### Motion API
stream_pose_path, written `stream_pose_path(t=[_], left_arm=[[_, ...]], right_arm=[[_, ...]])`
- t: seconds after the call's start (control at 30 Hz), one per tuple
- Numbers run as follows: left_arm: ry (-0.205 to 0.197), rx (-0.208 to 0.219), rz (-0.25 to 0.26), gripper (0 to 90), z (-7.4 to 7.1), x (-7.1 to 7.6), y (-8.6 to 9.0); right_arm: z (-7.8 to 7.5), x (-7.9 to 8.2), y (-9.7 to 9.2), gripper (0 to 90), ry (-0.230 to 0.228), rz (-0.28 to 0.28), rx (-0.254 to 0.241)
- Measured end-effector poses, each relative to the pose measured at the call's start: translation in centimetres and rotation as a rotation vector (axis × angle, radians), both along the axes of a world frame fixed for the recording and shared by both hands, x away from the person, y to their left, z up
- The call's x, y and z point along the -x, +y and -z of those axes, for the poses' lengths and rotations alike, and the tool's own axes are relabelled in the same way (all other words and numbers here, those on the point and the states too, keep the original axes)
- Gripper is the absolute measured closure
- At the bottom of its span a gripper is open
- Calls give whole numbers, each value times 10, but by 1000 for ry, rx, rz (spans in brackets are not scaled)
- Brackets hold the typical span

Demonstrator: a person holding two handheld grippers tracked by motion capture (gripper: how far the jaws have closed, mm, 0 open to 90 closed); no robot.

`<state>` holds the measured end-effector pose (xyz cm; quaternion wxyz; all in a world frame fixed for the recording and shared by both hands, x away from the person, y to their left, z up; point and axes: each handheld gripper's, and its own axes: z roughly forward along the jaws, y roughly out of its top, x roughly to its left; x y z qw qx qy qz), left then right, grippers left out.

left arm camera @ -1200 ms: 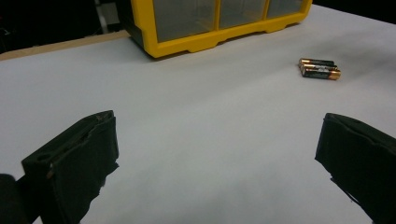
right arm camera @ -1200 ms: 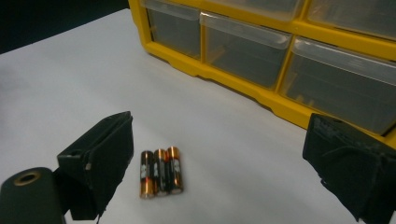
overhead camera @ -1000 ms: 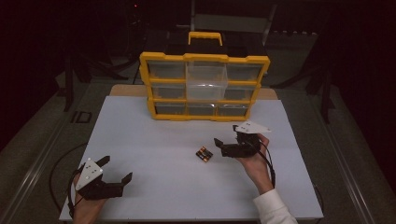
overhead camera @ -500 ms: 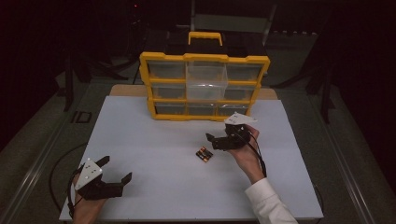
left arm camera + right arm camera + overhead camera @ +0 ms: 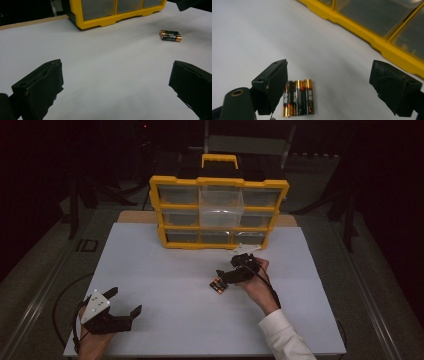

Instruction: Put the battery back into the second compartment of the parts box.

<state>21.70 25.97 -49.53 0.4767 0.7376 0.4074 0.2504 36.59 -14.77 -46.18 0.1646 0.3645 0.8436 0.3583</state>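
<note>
The right gripper (image 5: pixel 226 276) is hovering low over a small pack of batteries (image 5: pixel 217 285) that is lying flat on the white tabletop (image 5: pixel 165 265), a little in front of the yellow organizer (image 5: pixel 218 212) standing at the far side. In the right gripper view the batteries (image 5: pixel 298 100) are lying side by side, gold and black, just beside the inner face of the left-hand jaw, with the other jaw standing well apart from them; the jaws are spread wide with nothing pressed between them, and they have just been closing a little. The organizer's yellow frame (image 5: pixel 372 37) and its clear drawers are crossing the top of that view. The left gripper (image 5: pixel 125 312) is resting at the near left corner of the tabletop, well apart from the batteries, its jaws also gaping wide and gripping nothing. In the left gripper view the batteries (image 5: pixel 170 35) are lying far off to the right, with the organizer's lower edge (image 5: pixel 112 20) beyond them
</note>
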Motion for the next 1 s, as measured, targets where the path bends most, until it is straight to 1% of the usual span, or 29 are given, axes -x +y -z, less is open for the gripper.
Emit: stream_pose_path(t=[0.03, 0.2, 0.23, 0.3, 0.33, 0.37, 0.4, 0.43, 0.47, 0.5, 0.53, 0.57, 0.6, 0.67, 0.7, 0.73, 0.8, 0.87, 0.9, 0.97, 1.0], left_arm=[[1, -1, 1, 1, 0, 0, 0], [1, -1, 0, 1, 0, 0, 0], [1, -1, 0, 1, 0, 0, 0], [2, -1, 1, 1, 0, 0, 0], [2, -1, 2, 1, 0, 0, 0], [2, -1, 2, 1, 0, 0, 0], [3, -2, 2, 1, 0, 0, 0], [3, -2, 3, 1, 0, 0, 0], [3, -1, 4, 1, 0, 0, 0], [3, -1, 4, 1, 0, 0, 0], [3, -2, 4, 1, 0, 0, 0], [3, 0, 5, 1, 0, 0, 0], [3, 0, 5, 1, 0, 0, 0], [2, -2, 5, 1, 0, 0, 0], [3, -1, 5, 1, 0, 0, 0], [4, -2, 4, 1, 0, 0, 0], [4, 0, 4, 1, 0, 0, 0], [3, 0, 3, 1, 0, 0, 1], [4, 0, 3, 1, 0, 0, 1], [5, -1, 4, 1, 0, 0, 0], [5, -1, 4, 1, 0, 0, 0]], right_arm=[[1, 0, 1, 150, 4, 4, 24], [4, 1, 6, 172, 32, -23, 66], [6, 1, 8, 181, 42, -26, 87], [6, 1, 8, 184, 42, -27, 95], [7, 2, 10, 205, 53, -34, 105], [7, 2, 12, 227, 58, -42, 125], [7, 2, 13, 242, 67, -54, 133], [7, 2, 14, 244, 73, -57, 159], [6, 3, 16, 256, 63, -60, 200], [6, 3, 16, 256, 63, -60, 200], [4, 3, 18, 280, 69, -69, 208], [2, 1, 19, 327, 88, -89, 205], [2, 0, 21, 348, 98, -89, 232], [3, -3, 22, 389, 111, -102, 251], [4, -5, 23, 409, 119, -119, 264], [5, -6, 24, 424, 120, -119, 271], [6, -8, 25, 458, 139, -126, 281], [7, -10, 25, 492, 158, -132, 279], [9, -12, 25, 507, 170, -147, 286], [12, -14, 26, 527, 183, -154, 312], [12, -14, 26, 538, 188, -154, 317]])
